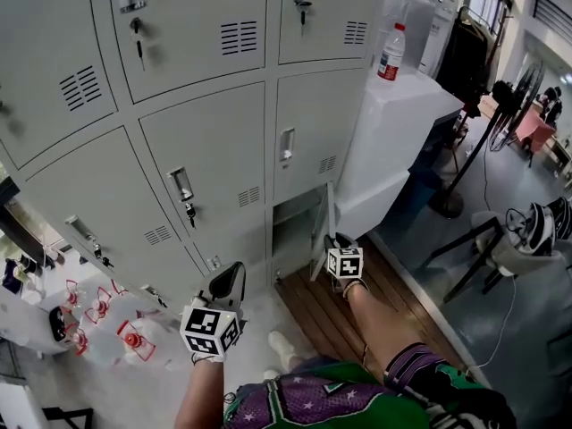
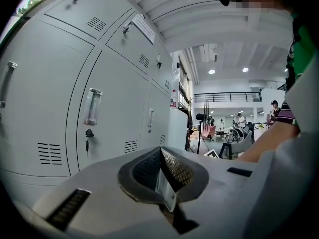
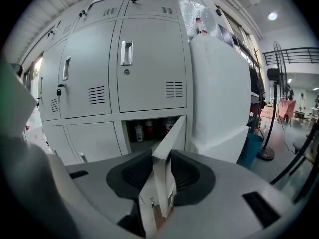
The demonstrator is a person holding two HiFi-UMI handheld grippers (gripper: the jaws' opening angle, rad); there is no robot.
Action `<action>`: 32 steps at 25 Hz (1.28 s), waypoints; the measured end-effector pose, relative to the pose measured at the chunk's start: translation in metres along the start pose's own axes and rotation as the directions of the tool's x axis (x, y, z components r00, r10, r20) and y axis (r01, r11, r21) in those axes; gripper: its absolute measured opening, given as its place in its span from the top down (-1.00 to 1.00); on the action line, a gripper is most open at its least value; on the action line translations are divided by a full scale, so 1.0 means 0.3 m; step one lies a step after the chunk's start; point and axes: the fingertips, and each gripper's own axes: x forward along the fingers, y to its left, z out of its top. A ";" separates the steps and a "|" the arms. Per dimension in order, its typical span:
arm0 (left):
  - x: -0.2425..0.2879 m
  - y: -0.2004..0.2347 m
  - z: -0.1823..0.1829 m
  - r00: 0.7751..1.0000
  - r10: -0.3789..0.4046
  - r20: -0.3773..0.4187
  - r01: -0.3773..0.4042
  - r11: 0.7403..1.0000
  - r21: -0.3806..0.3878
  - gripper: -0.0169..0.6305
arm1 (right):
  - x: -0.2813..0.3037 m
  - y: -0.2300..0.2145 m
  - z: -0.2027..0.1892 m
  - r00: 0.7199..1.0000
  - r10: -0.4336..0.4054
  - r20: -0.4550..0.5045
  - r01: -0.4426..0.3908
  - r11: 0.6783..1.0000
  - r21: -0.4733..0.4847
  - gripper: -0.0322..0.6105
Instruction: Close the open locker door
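Observation:
The grey lockers (image 1: pixel 206 150) fill the head view. A bottom compartment (image 1: pixel 295 226) stands open, its door (image 1: pixel 322 231) swung out edge-on toward me. My right gripper (image 1: pixel 338 242) is at that door's free edge. In the right gripper view the door (image 3: pixel 175 133) runs between the jaws of that gripper (image 3: pixel 162 158), both pads against it, with small bottles (image 3: pixel 148 129) inside the compartment. My left gripper (image 1: pixel 231 280) hangs shut and empty before the lower lockers to the left; its pads (image 2: pixel 169 168) meet in the left gripper view.
A white cabinet (image 1: pixel 402 141) with a bottle (image 1: pixel 391 52) on top stands right of the lockers, close behind the open door. Wooden slats (image 1: pixel 331 315) cover the floor below. Water jugs (image 1: pixel 125 338) sit at lower left. A fan stand (image 1: pixel 465 168) and chair (image 1: pixel 500 239) are at right.

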 end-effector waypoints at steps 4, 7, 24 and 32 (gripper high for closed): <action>0.038 -0.003 0.022 1.000 -0.006 0.010 0.006 1.000 0.004 0.88 | 0.012 0.032 0.011 1.000 0.025 0.004 -0.025 1.000 -0.003 0.48; 0.064 -0.021 0.033 1.000 -0.022 0.013 0.022 1.000 0.015 0.88 | 0.024 0.047 0.020 0.999 0.048 0.012 -0.048 0.999 0.000 0.46; 0.063 0.038 0.004 1.000 0.019 0.005 -0.019 1.000 -0.012 0.88 | 0.114 0.200 0.058 0.990 0.138 0.008 -0.138 0.990 -0.037 0.41; 0.075 0.059 0.005 1.000 0.020 0.001 -0.020 1.000 -0.012 0.88 | 0.155 0.248 0.076 0.988 0.154 0.007 -0.154 0.988 -0.030 0.41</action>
